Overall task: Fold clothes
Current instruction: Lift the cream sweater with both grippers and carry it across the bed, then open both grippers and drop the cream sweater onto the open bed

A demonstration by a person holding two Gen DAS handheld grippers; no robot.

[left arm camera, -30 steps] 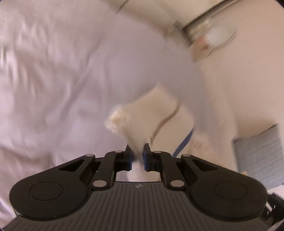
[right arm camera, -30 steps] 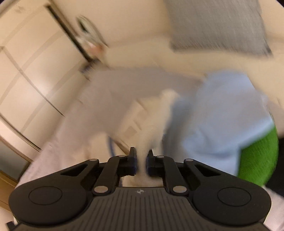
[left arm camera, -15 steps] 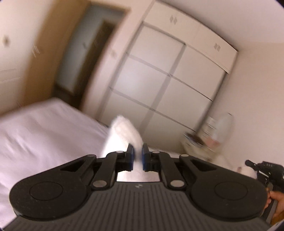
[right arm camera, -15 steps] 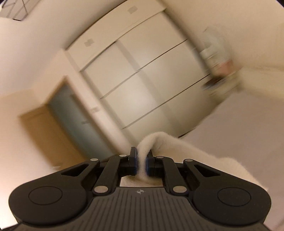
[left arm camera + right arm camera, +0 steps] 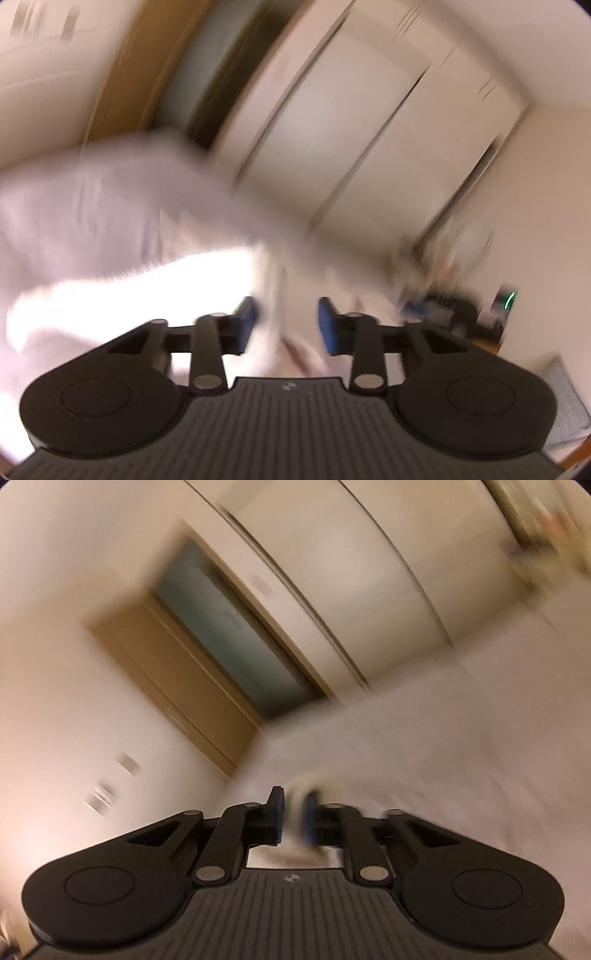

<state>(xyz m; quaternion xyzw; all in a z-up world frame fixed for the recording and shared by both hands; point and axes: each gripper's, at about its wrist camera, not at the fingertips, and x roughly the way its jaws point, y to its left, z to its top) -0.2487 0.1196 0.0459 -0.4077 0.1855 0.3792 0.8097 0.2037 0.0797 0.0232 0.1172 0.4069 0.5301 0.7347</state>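
Left gripper (image 5: 286,325): fingers parted, white fleecy garment (image 5: 122,295) in gap and spilling to lower left of frame; grip not evident.
Right gripper (image 5: 293,814): fingers narrowed on bunched pale cloth, apparently same garment.
Bed (image 5: 74,206): mid-left of frame.
Progress: garment loose, no finished fold visible; folding judged outstanding.
Obscured: heavy motion blur; garment outline, type unreadable; lower part cut off behind gripper bodies.

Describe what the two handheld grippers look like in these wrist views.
The left gripper and the right gripper match: matte black plastic, a ribbed body with a small pale logo, two rounded lobes with circular discs, angled linkage arms with silver pivot pins, and blue pads inside the fingers. No cables, hands or sleeves show.
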